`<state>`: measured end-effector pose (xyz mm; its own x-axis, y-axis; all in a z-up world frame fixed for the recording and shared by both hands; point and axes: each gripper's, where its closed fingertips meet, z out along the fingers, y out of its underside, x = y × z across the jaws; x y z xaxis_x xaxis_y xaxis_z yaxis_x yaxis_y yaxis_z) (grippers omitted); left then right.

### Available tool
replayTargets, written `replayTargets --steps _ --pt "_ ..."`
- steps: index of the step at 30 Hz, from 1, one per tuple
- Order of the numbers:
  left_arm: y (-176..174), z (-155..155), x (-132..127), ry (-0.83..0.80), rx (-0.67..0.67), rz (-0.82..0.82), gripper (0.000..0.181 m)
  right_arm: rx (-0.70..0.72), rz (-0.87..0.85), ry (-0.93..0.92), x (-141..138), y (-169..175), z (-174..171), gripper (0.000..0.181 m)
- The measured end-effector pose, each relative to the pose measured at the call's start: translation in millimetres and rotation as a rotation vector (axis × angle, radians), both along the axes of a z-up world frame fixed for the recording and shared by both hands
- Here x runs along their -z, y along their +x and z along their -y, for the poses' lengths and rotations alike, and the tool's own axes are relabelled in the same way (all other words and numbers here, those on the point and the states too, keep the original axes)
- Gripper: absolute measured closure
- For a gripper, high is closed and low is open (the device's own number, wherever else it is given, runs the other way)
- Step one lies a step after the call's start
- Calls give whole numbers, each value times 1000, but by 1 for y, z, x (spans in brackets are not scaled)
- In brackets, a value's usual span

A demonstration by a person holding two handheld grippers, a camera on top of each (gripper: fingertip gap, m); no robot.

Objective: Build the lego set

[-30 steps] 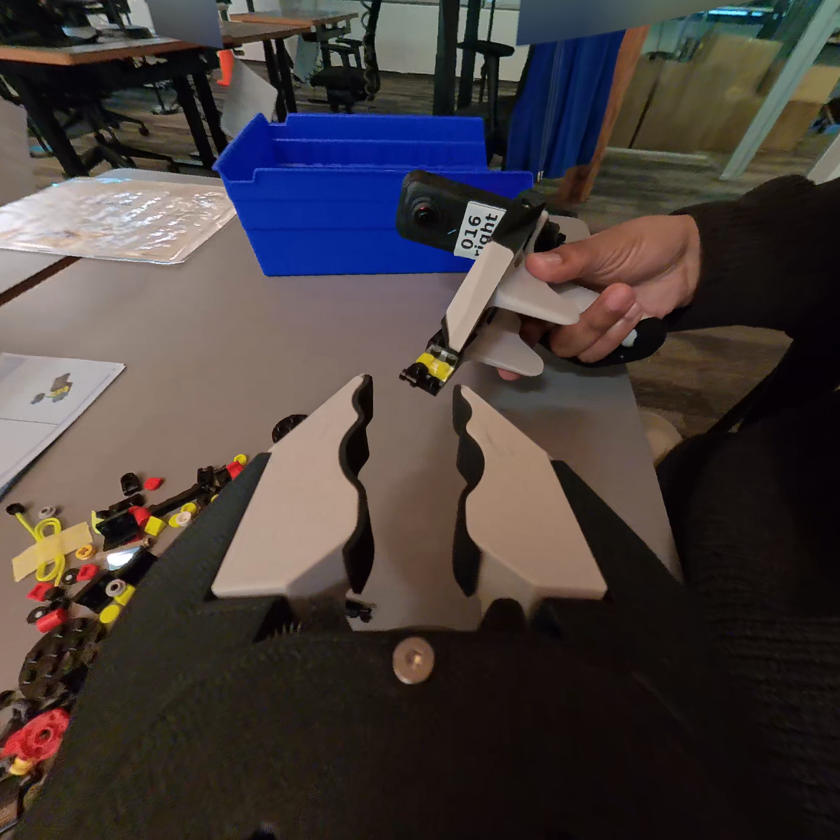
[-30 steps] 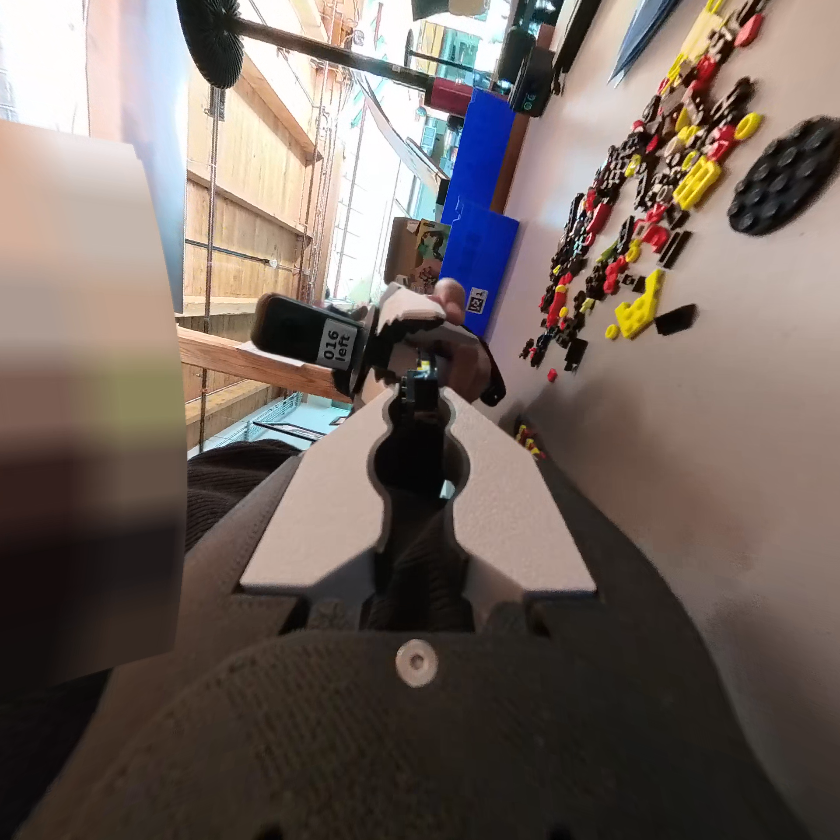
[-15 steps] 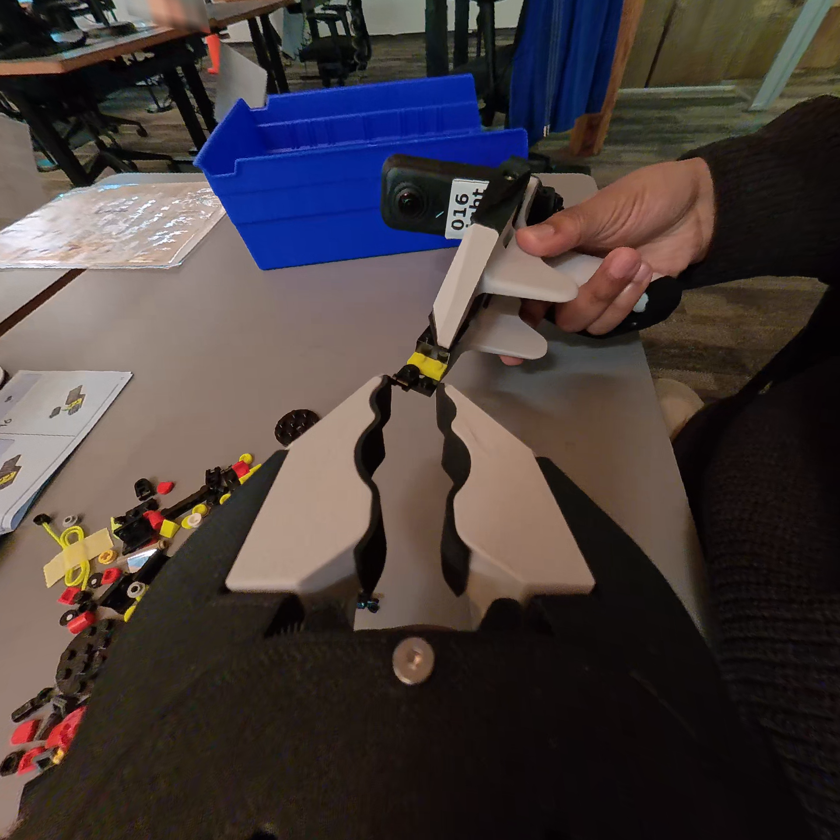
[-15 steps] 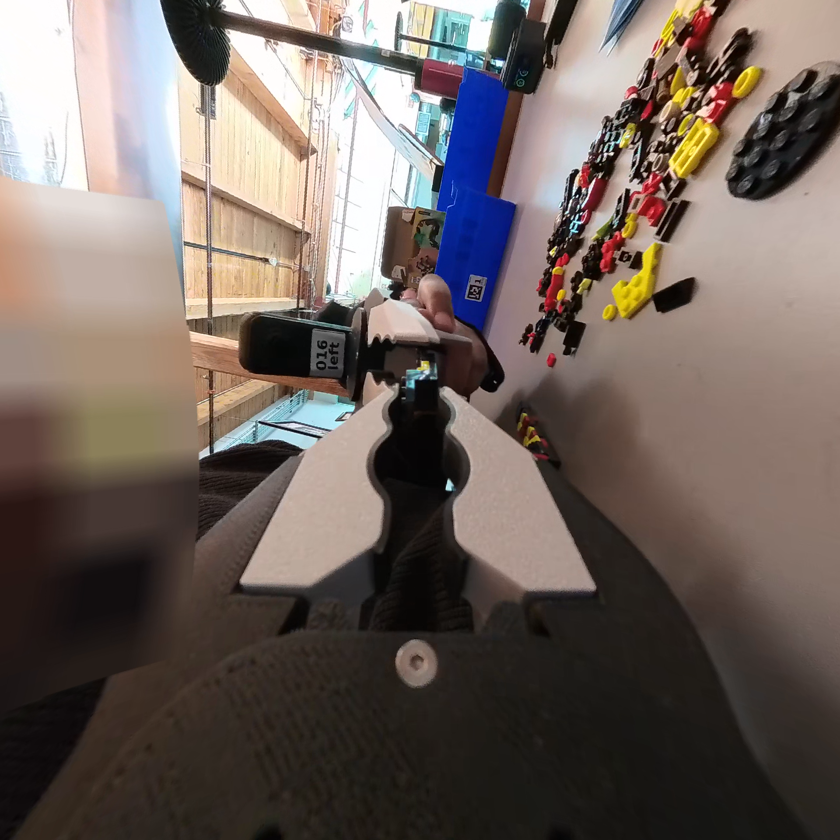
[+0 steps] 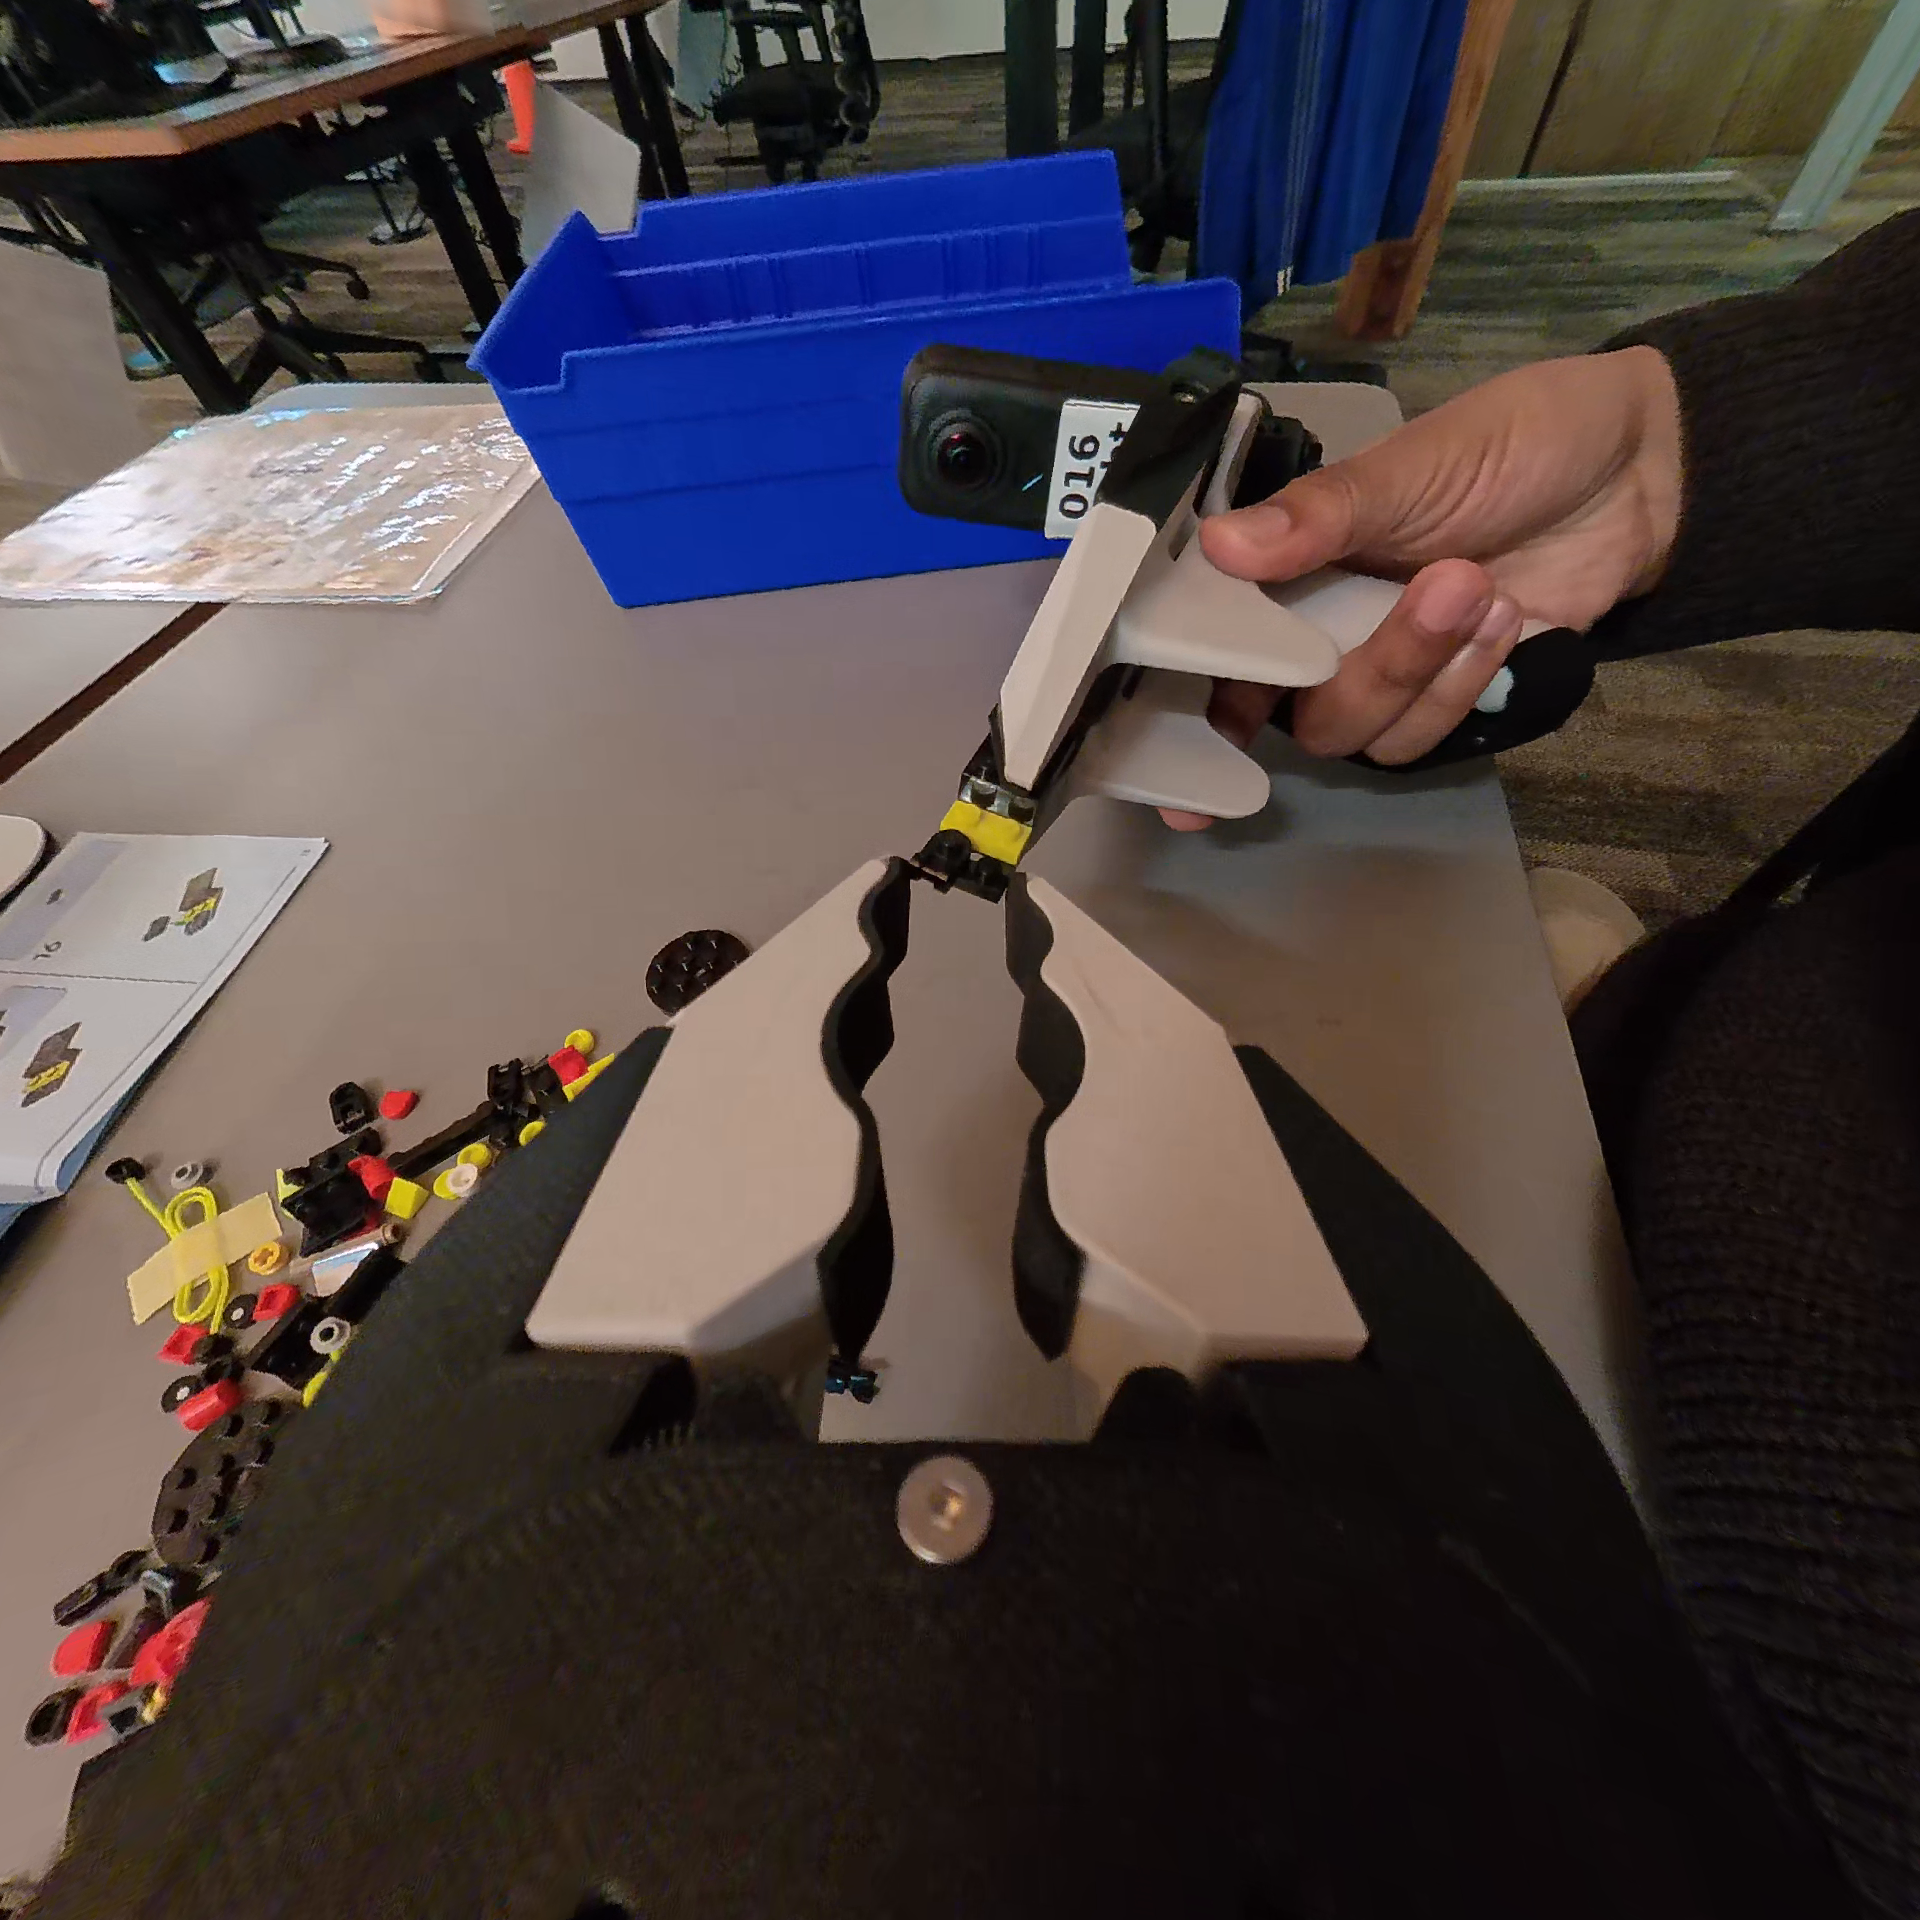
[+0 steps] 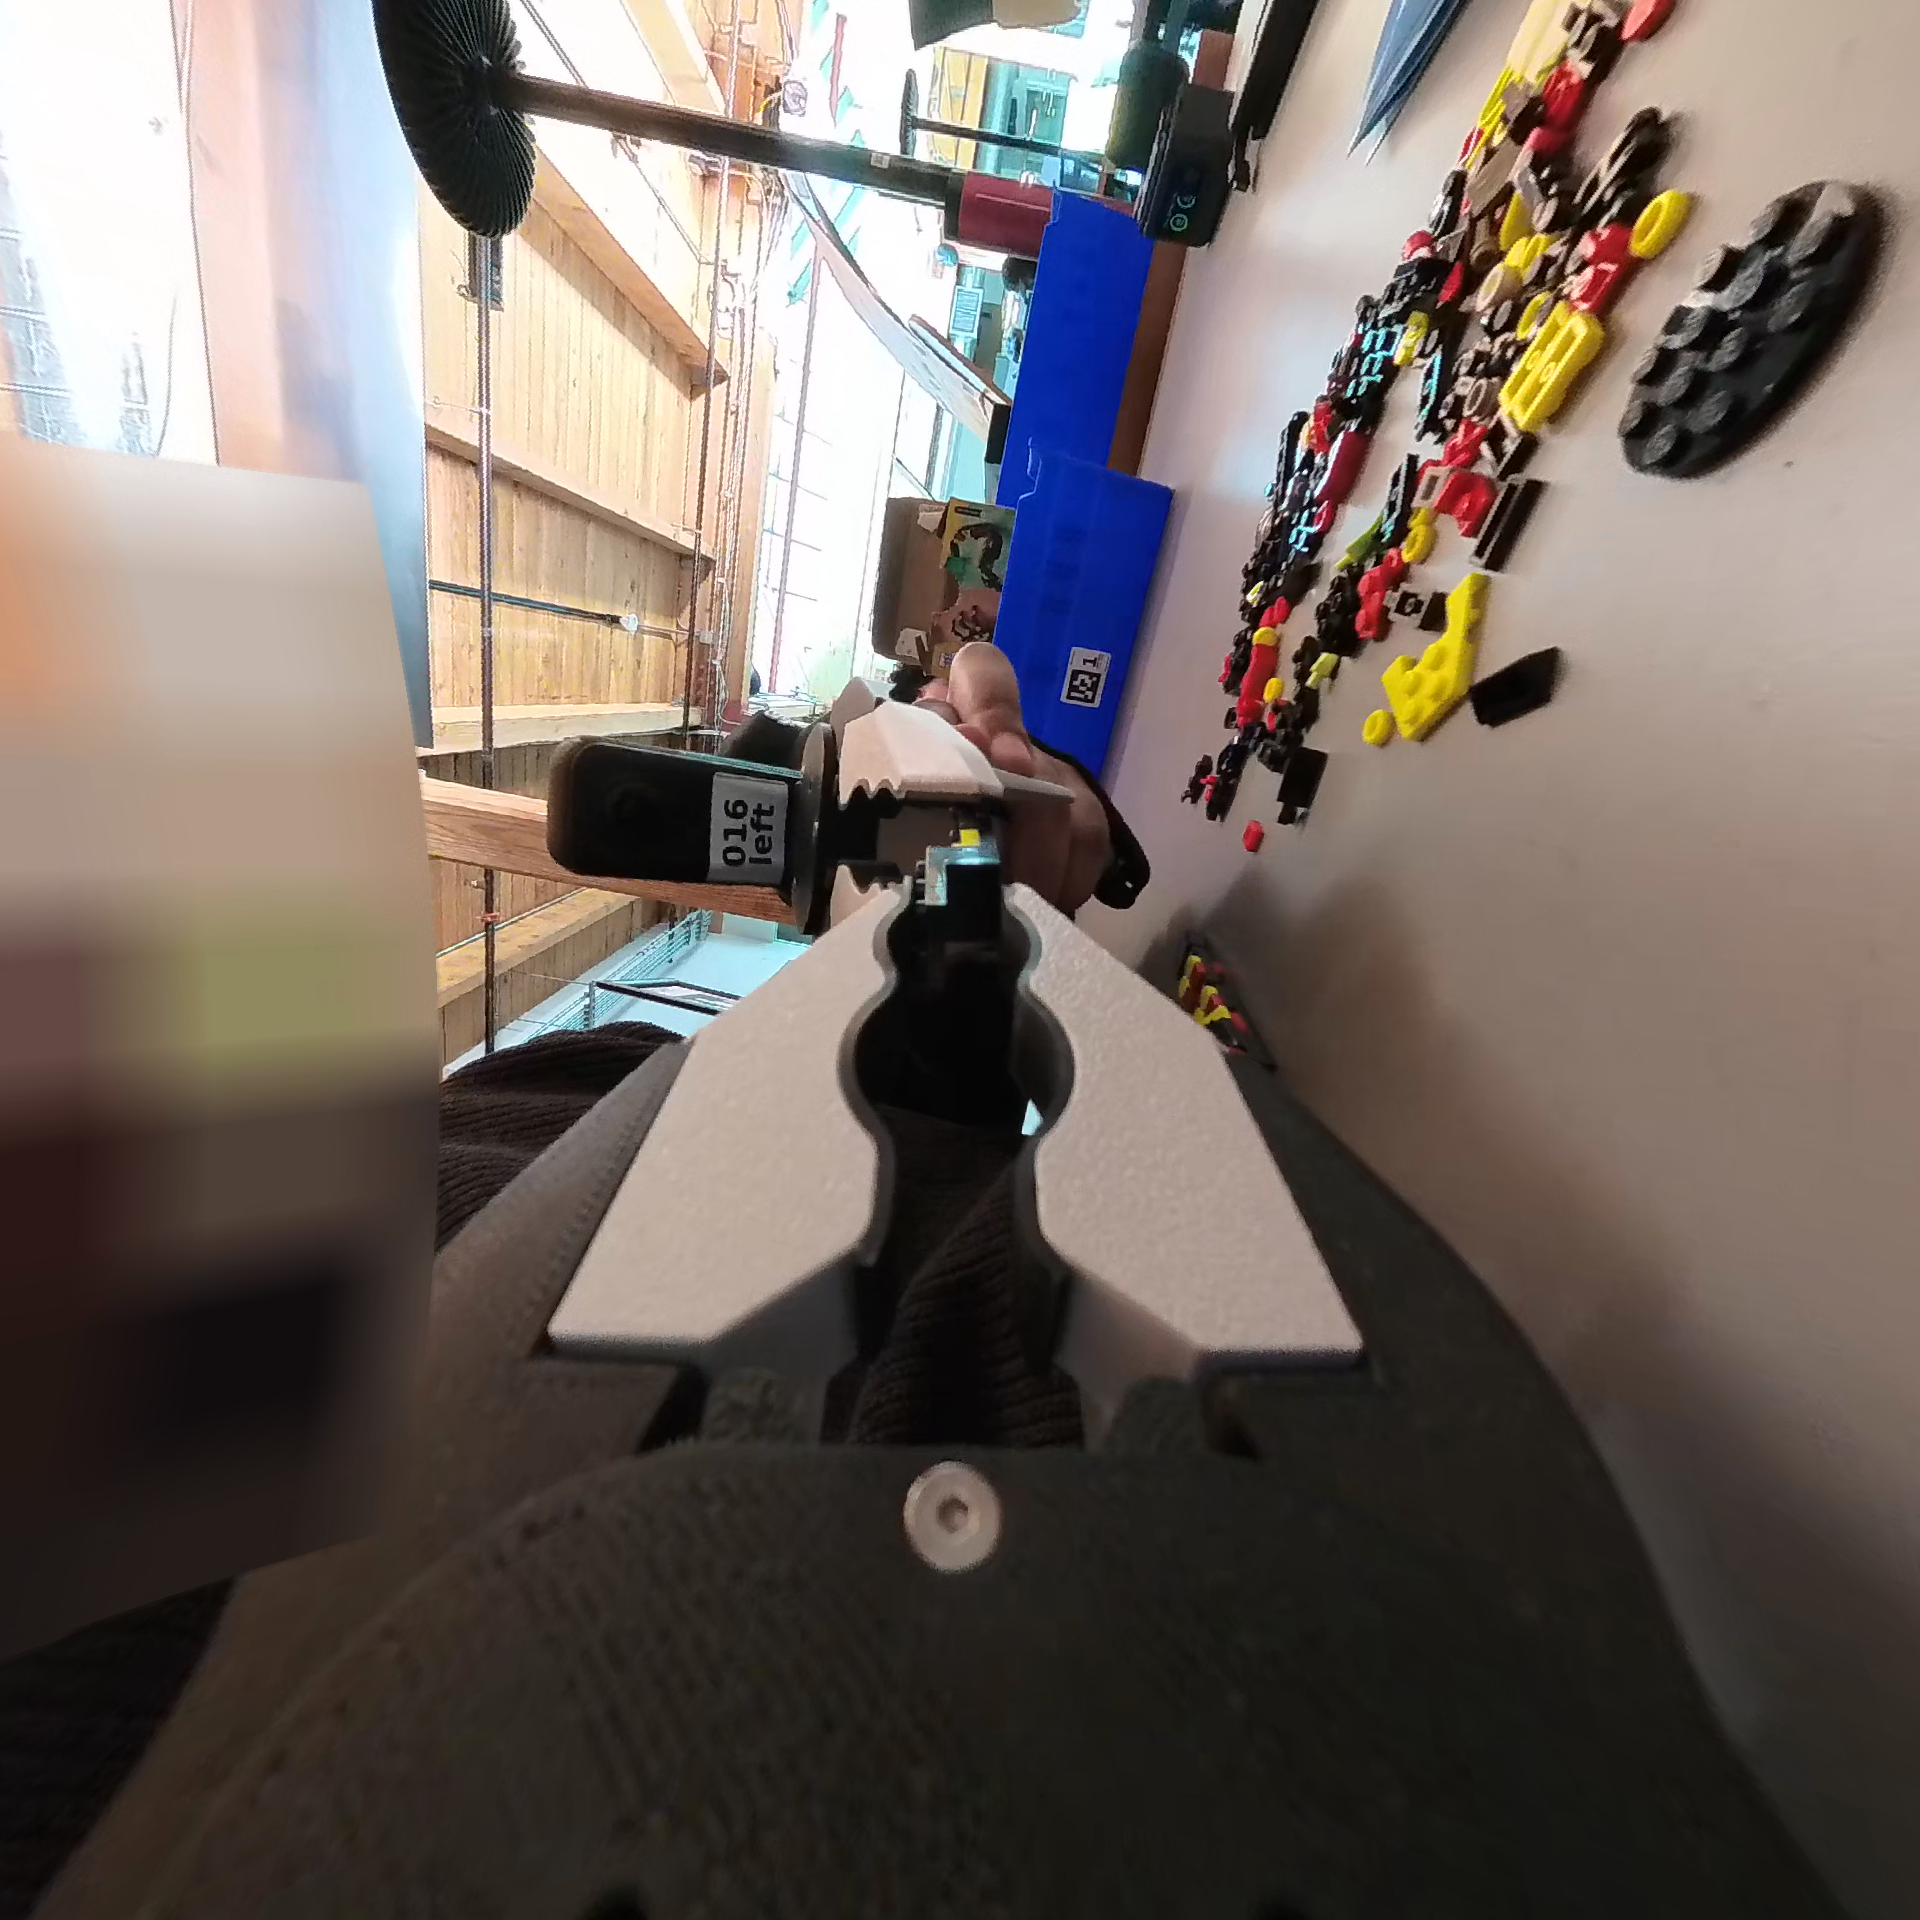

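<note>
A small black-and-yellow lego assembly (image 5: pixel 982 831) hangs above the grey table (image 5: pixel 582 748), pinched by the right gripper (image 5: pixel 1003 805). The left gripper (image 5: pixel 951 883), fingers spread, brackets its lower end. White printed labels mark both cameras.

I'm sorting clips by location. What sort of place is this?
Probably an open office or lab workspace: desks with office chairs behind, a blue storage bin on the grey table, carpeted floor.
</note>
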<state>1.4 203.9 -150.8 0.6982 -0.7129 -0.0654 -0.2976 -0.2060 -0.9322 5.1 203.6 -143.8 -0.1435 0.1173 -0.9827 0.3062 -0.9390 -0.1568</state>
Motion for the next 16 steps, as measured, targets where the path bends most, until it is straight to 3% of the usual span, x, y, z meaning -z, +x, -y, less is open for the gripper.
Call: replayTargets --steps 1,16 --pt "0 0 0 1 -1 1 164 0 -1 -2 0 0 0 168" --pt "0 -1 1 -6 -12 -6 164 12 5 -5 1 1 -3 168"
